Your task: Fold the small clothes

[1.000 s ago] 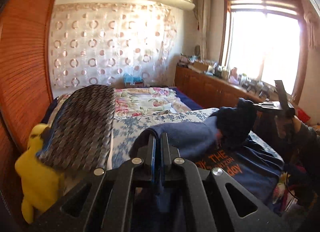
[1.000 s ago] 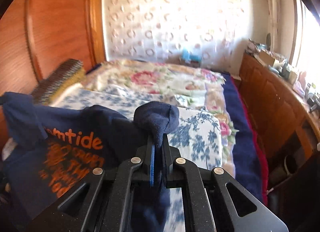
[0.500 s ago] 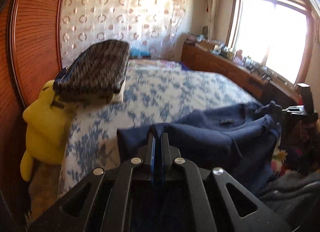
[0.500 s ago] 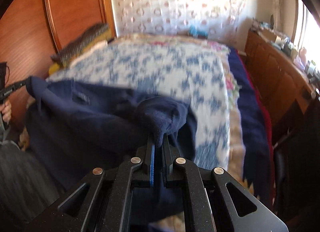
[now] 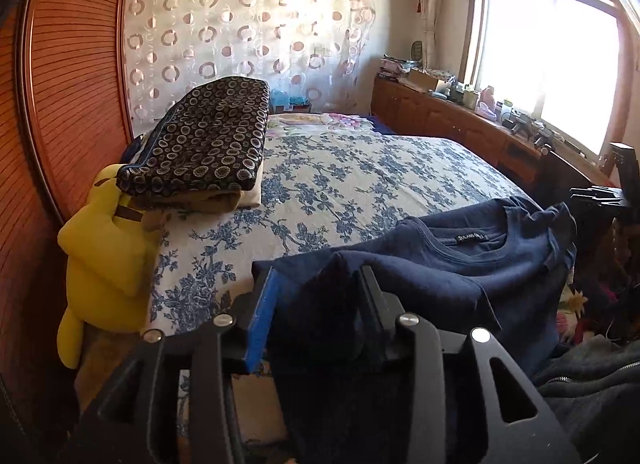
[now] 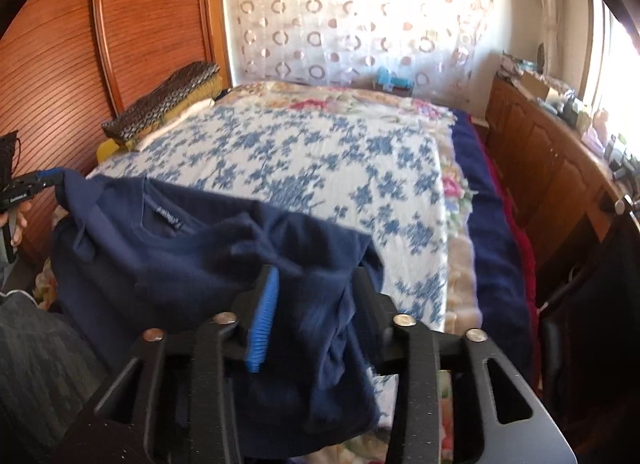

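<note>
A navy T-shirt (image 5: 460, 264) lies spread across the near edge of the bed, collar and label facing up. A corner of it rises loosely between the two fingers of my left gripper (image 5: 316, 288), whose jaws are opening and do not pinch it. My right gripper (image 6: 312, 292) is also opening, and the shirt's (image 6: 160, 260) other corner droops slack between its jaws. In each wrist view the other gripper shows at the shirt's far corner: the right gripper (image 5: 612, 199) and the left gripper (image 6: 32, 183).
The blue-flowered bedsheet (image 5: 340, 175) stretches ahead. A folded patterned blanket stack (image 5: 208, 143) and a yellow plush toy (image 5: 104, 256) sit by the wooden headboard (image 5: 72, 83). A cluttered wooden cabinet (image 5: 460, 123) runs under the window. Grey clothing (image 5: 592, 376) lies at the lower right.
The shirt, first held up with its orange print showing, came down onto the bed edge with its plain side up. Both grippers, shut on its corners until half a second ago, now stand apart.
</note>
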The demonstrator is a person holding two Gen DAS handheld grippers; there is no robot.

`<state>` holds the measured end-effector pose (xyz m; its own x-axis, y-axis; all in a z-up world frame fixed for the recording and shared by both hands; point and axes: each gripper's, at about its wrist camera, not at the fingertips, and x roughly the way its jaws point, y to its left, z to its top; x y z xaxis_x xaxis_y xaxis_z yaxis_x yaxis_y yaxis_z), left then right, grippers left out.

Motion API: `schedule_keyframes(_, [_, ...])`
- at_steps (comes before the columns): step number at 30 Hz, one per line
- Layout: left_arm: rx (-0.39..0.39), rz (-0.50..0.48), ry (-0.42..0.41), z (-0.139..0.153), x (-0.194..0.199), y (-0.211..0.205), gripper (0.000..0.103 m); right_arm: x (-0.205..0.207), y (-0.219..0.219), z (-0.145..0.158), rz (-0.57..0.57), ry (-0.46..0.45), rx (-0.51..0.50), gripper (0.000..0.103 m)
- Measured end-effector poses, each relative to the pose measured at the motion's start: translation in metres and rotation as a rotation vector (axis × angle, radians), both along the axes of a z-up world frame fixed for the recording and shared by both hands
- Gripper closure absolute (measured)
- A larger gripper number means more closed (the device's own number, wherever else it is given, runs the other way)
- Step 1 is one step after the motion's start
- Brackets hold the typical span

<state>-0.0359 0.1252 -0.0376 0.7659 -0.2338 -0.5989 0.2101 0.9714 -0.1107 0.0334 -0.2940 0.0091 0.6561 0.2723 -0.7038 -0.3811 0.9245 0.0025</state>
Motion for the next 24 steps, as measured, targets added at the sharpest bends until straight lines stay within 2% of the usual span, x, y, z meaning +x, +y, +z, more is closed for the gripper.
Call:
schedule_keyframes(7, [-0.018,0.018,-0.057,0.019,-0.007,0.014,0.059,0.025,-0.009,-0.006,-0.054,-0.008,-0.013,0.056])
schedule_keyframes(12, [-0.003,0.051,-0.040,0.017,0.005,0.024,0.057,0.052,-0.007,-0.021,-0.067,0.016,-0.003,0.055])
schedule_keyframes(16, [0.005,0.069,0.016,-0.001,0.031,0.031,0.057,0.075,0.000,-0.036,-0.057,0.052,0.004,0.053])
schedule_keyframes(19, [0.013,0.072,0.086,-0.022,0.058,0.035,0.057,0.088,0.004,-0.047,-0.047,0.083,0.002,0.047])
schedule_keyframes(24, [-0.040,0.035,0.192,-0.048,0.087,0.034,0.057,0.104,0.005,-0.065,-0.051,0.130,-0.019,0.045])
